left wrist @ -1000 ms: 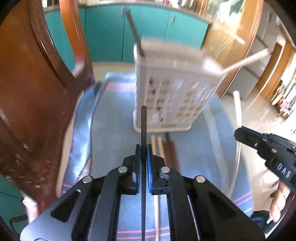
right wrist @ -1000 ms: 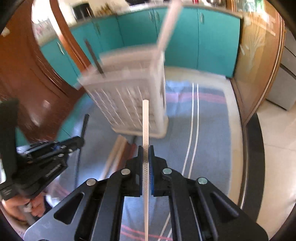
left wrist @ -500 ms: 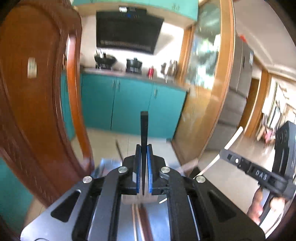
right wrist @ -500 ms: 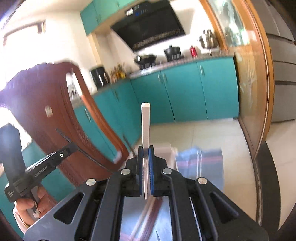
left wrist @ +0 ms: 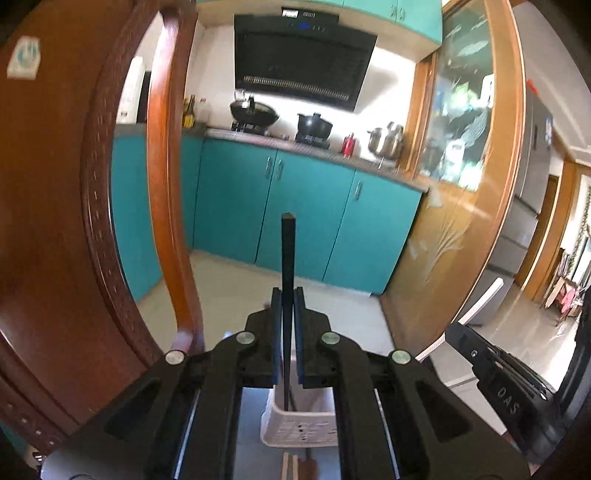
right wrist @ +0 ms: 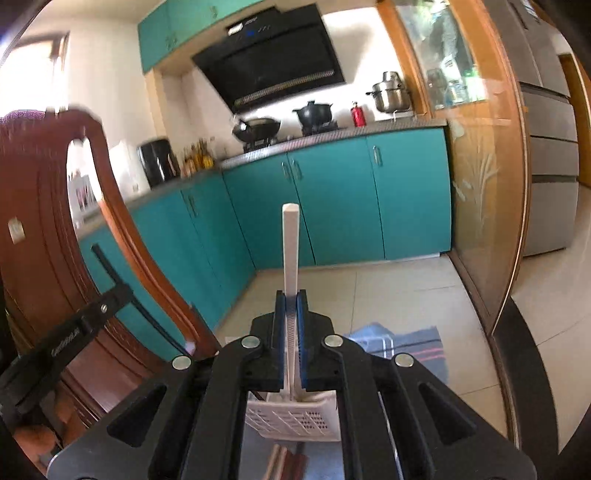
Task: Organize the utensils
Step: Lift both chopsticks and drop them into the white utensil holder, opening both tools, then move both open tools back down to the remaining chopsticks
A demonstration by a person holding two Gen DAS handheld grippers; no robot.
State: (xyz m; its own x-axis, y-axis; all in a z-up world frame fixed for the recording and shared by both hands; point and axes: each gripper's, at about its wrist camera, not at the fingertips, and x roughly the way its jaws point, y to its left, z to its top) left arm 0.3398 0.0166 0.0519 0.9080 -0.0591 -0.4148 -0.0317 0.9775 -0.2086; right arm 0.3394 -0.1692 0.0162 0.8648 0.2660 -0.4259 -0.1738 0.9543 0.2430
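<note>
The left gripper [left wrist: 287,332] is clenching a black chopstick [left wrist: 287,258] and the right gripper [right wrist: 291,332] a white chopstick [right wrist: 290,251], each standing up between the jaws. Both grippers are tilting slightly downward over the white utensil basket [left wrist: 303,424] below the jaws. Next, each stick likely needs lowering into the basket.

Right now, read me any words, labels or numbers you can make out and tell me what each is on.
"DAS" on the side of the right gripper, seen from the left wrist.
White lettering on the left gripper: too blurred to read.
Lit display on the range hood: too small to read.
Sticker on the wooden chair: a green mark only, no legible words.
</note>
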